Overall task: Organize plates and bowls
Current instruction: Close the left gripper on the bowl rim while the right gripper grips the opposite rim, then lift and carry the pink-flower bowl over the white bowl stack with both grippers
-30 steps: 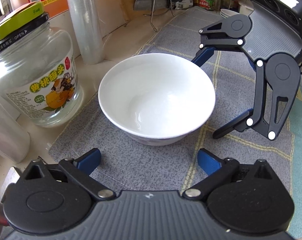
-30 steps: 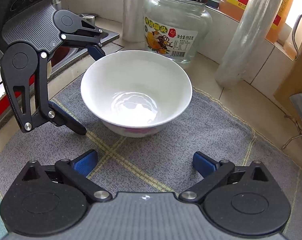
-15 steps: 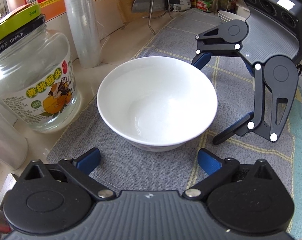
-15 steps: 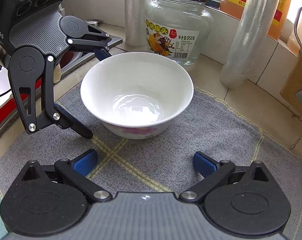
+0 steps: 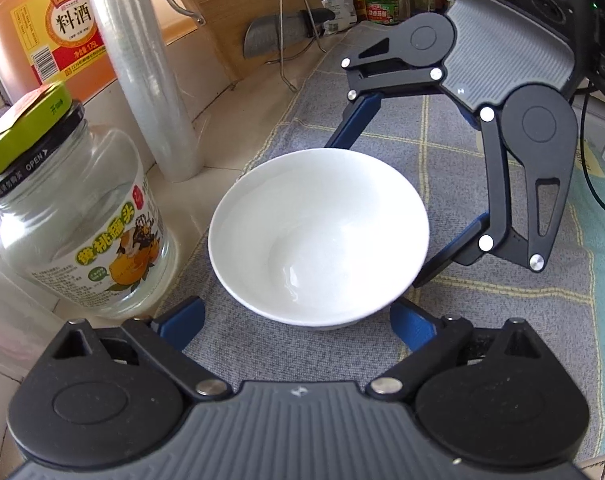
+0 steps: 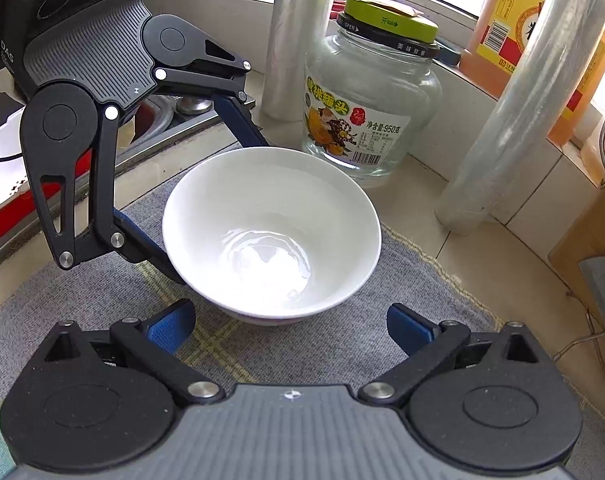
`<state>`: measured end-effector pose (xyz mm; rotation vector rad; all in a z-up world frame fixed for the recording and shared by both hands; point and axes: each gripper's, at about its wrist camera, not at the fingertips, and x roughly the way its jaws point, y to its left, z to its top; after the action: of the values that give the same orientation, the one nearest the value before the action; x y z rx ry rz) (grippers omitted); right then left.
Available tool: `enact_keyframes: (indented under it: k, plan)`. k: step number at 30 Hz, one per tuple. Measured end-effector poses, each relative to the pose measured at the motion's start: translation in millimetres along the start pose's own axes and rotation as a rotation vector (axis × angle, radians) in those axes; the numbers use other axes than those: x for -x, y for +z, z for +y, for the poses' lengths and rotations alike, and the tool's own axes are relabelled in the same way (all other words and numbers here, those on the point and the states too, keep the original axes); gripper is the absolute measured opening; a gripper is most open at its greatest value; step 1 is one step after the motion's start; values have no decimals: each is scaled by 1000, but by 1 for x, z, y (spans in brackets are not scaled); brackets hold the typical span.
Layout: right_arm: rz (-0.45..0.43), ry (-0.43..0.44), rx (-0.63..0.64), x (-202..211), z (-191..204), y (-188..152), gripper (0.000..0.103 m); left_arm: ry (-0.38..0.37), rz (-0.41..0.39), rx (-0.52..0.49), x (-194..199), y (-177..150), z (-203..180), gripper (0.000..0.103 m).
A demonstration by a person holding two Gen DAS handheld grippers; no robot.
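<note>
While upright on mat [image 6: 342, 356], bowl [image 5: 318, 236]: empty
Left gripper [image 5: 296, 324]: jaws just been closing astride bowl; not visibly gripping
Right gripper [image 6: 290, 324]: jaws released

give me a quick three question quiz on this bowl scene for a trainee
1. True or false: the white bowl is empty.
2. The lid on the glass jar is: A red, B green, C blue.
3. What does the bowl stand on?

Key: 1 true. 2 B. 3 the grey mat.
</note>
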<state>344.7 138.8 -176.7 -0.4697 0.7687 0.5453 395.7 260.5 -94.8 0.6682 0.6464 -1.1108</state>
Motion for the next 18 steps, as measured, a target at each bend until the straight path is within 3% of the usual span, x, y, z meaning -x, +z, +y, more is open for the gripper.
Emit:
enact_keyframes:
  k: [5,10,18]
  plan:
    - [-18,40,30,1,-3,6,102,-34,-16,-48,1,3,0,93]
    - [-13,60,48,-3,-7,7,94,-55,-25,-76,2,5,1,87]
    - [-27,75,62,2,-6,8,93,-69,-37,-106,4,4,2,87]
